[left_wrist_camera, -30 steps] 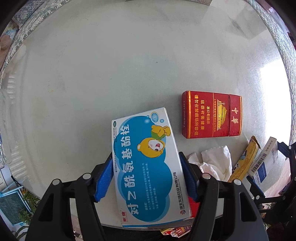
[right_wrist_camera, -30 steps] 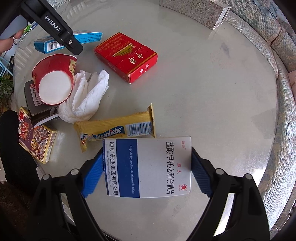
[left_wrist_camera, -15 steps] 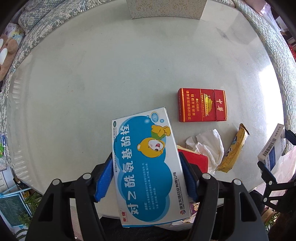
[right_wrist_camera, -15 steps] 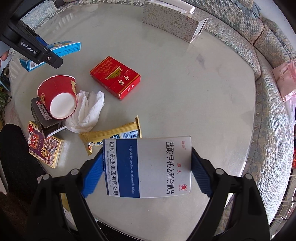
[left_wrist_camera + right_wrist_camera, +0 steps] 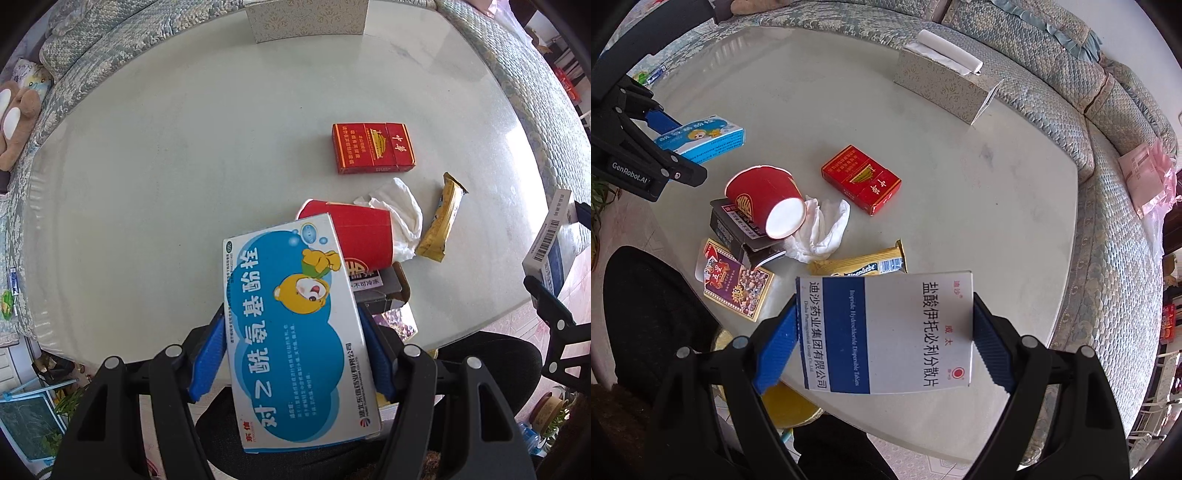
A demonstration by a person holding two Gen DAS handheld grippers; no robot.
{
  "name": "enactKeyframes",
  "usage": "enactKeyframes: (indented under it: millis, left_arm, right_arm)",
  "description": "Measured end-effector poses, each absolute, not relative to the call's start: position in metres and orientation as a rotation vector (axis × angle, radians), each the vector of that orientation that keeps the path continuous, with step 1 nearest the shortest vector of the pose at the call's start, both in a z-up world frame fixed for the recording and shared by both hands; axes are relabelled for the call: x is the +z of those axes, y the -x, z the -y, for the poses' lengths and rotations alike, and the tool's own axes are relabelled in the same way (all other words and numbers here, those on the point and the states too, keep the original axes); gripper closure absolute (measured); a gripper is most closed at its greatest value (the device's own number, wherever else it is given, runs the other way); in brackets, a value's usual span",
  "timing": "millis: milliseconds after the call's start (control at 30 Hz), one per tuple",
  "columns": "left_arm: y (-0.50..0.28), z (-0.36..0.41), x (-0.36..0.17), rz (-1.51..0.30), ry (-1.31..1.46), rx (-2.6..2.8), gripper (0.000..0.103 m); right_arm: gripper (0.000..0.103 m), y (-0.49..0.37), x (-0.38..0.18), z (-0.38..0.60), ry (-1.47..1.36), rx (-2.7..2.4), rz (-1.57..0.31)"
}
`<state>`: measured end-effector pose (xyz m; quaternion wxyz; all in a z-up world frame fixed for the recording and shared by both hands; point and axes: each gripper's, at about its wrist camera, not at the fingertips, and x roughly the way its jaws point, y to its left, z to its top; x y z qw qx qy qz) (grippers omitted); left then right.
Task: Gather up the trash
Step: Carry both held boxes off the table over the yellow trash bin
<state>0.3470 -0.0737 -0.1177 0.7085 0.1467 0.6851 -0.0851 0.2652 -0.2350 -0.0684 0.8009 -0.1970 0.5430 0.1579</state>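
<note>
1. Two views are showing this moment. In the left wrist view, the left gripper (image 5: 295, 354) is clamping its blue pads on the long sides of a blue cartoon-bear medicine box (image 5: 291, 328), holding it above the pale round table (image 5: 166, 166).
2. Ahead of its fingertips and to the right, a red paper cup (image 5: 354, 232) is lying on its side, touching a crumpled tissue (image 5: 399, 210); beyond them, a red cigarette pack (image 5: 373, 147) and a yellow candy wrapper (image 5: 443, 225) are resting.
3. In the right wrist view, the right gripper (image 5: 884, 339) is gripping a white-and-blue medicine box (image 5: 886, 332) between widely spread pads, clear of the table.
4. Ahead and left, the cup, tissue, wrapper and a dark box (image 5: 727, 221) are clustering.
</note>
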Motion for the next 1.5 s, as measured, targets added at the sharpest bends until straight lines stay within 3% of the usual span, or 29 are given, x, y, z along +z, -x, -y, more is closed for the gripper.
enactKeyframes:
  millis: [700,1500]
  left_arm:
    - [-0.242,0.039,-0.104,-1.436,-0.347,-0.243,0.039]
    - [-0.155,0.067,-0.123,-1.305,-0.433,-0.356,0.038]
  right_arm:
    - [0.019,-0.165,-0.03,0.183,0.483,0.363,-1.067]
    - [0.019,-0.093,-0.04,0.169,0.504,0.35,-1.049]
